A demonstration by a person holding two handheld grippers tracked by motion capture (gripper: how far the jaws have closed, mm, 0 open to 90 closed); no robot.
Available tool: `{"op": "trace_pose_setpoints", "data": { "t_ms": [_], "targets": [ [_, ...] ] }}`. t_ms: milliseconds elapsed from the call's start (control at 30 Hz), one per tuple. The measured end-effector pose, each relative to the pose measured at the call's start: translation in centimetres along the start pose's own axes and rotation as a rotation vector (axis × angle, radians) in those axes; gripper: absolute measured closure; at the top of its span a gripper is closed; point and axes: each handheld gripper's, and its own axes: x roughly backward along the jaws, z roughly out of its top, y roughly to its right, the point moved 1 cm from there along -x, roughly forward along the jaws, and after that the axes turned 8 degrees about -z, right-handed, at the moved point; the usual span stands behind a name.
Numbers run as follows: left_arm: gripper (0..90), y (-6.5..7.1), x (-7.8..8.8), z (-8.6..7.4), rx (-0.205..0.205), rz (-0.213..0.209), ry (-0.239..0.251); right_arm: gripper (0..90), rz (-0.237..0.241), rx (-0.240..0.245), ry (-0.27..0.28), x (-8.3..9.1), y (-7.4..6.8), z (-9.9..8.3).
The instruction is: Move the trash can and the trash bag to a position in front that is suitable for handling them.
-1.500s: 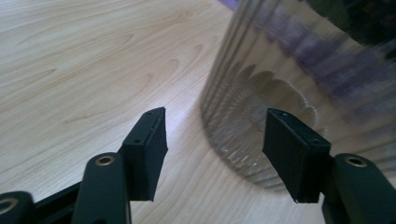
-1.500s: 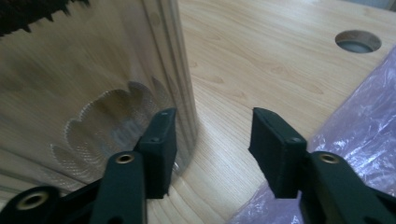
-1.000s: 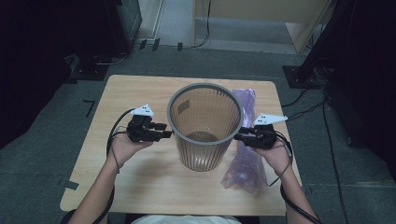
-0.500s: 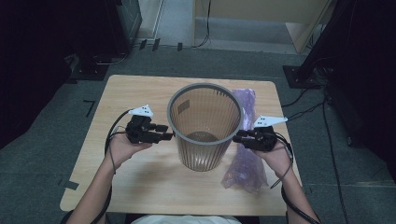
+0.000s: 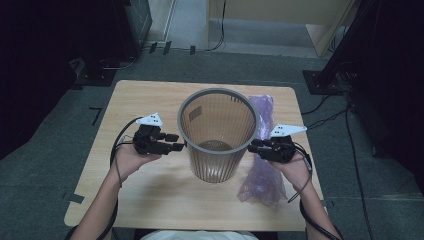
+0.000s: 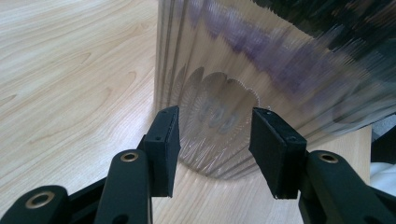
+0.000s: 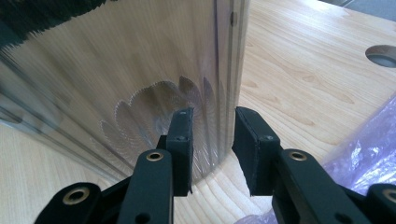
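a see-through ribbed bin stands upright in the middle of the high view, on the wooden table. a crumpled purple bag lies on the table just right of the bin, from the middle of the frame down toward the lower right. it is flat and not yet in the bin.

the left gripper sits at the middle left of the high view, pointing at the side of the bin. in the left gripper view its two black pads stand apart with the bin wall just past them. the jaws have just been opening, and they hold nothing.

the right gripper sits at the middle right, close to the bin's other side and above the bag. in the right gripper view its jaws stand a bit apart, with the bin wall right ahead of the tips. they have just been closing, but no pad presses on anything, so it is not gripping yet.

it looks like the job is to put the bag into the bin. so far the bin is set up and both tools are beside it. the bag is not picked up, opened or put over the rim, so i think nearly all the work is left.
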Motion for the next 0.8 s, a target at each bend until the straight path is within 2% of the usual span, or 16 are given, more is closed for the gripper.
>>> {"op": "trace_pose_setpoints", "data": {
  "t_ms": [100, 167, 233, 333, 367, 500, 533, 567, 633, 667, 733, 767, 800],
  "targets": [
    [51.8, -0.2, 0.1, 0.0, 0.007, 0.01, 0.003, 68.4, -0.002, -0.002, 0.007, -0.3, 0.0, 0.1],
    [50.7, -0.4, 0.3, -0.1, 0.026, 0.022, 0.011, 68.4, -0.003, -0.006, 0.012, -0.6, -0.1, 0.2],
    [50.5, -0.5, 0.3, -0.1, 0.025, 0.026, 0.012, 67.1, -0.005, -0.003, 0.02, -0.8, -0.1, 0.3],
    [48.1, -0.7, 0.4, 0.0, 0.031, 0.042, 0.017, 63.1, -0.015, -0.002, 0.028, -1.0, 0.0, 0.3],
    [46.1, -0.9, 0.5, 0.0, 0.039, 0.05, 0.016, 57.0, -0.021, 0.002, 0.037, -1.2, 0.3, 0.2],
    [45.2, -1.5, 0.9, 0.2, 0.042, 0.058, 0.035, 53.2, -0.035, 0.004, 0.03, -1.6, 0.7, -0.1],
    [45.2, -1.6, 1.0, 0.2, 0.044, 0.063, 0.036, 52.5, -0.039, 0.003, 0.024, -1.7, 0.8, -0.1],
    [48.8, -1.8, 1.2, 0.4, 0.064, 0.055, 0.045, 49.6, -0.045, 0.014, 0.024, -2.0, 0.9, -0.3],
    [48.6, -1.9, 1.4, 0.4, 0.059, 0.064, 0.056, 48.0, -0.054, 0.018, 0.027, -2.1, 1.0, -0.3],
    [48.0, -2.0, 1.4, 0.5, 0.066, 0.069, 0.066, 44.9, -0.065, 0.017, 0.032, -2.3, 1.0, -0.4],
    [45.8, -2.3, 1.4, 0.6, 0.11, 0.062, 0.072, 42.8, -0.075, 0.011, 0.035, -2.5, 1.4, -0.7],
    [44.0, -2.6, 1.3, 0.7, 0.129, 0.056, 0.056, 41.5, -0.072, -0.017, 0.031, -2.7, 1.9, -1.1],
    [43.2, -2.6, 1.3, 0.7, 0.129, 0.056, 0.056, 41.5, -0.072, -0.017, 0.031, -2.7, 1.9, -1.1]
  ]
}}
